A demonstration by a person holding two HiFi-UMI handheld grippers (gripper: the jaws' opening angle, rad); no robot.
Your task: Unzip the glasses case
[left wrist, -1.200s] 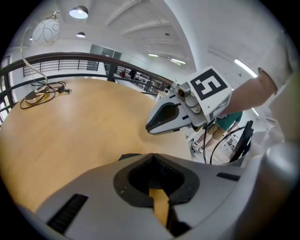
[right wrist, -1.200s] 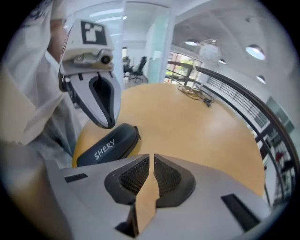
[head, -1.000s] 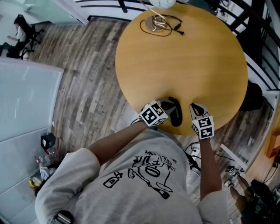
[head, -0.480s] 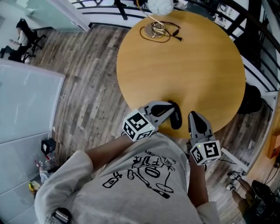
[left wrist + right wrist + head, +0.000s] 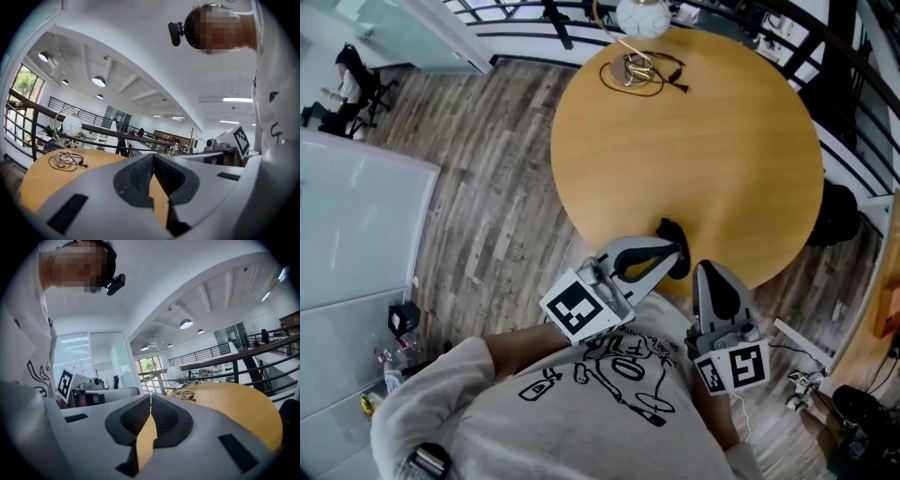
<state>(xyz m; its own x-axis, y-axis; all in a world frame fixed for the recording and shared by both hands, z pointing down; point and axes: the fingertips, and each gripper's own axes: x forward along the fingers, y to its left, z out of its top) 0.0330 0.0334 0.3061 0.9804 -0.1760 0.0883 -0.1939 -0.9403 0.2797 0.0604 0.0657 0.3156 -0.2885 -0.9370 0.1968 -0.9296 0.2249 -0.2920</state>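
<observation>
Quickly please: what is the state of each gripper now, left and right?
Left gripper: closed, holding nothing.
Right gripper: closed, holding nothing.

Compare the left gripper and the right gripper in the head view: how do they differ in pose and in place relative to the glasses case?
The left gripper slants toward the picture's upper right; the right gripper points almost straight up it. The left gripper's tip overlaps the black glasses case in this view; the right gripper sits clear of it, by the table edge. Both are grey, jaws together, holding nothing.
</observation>
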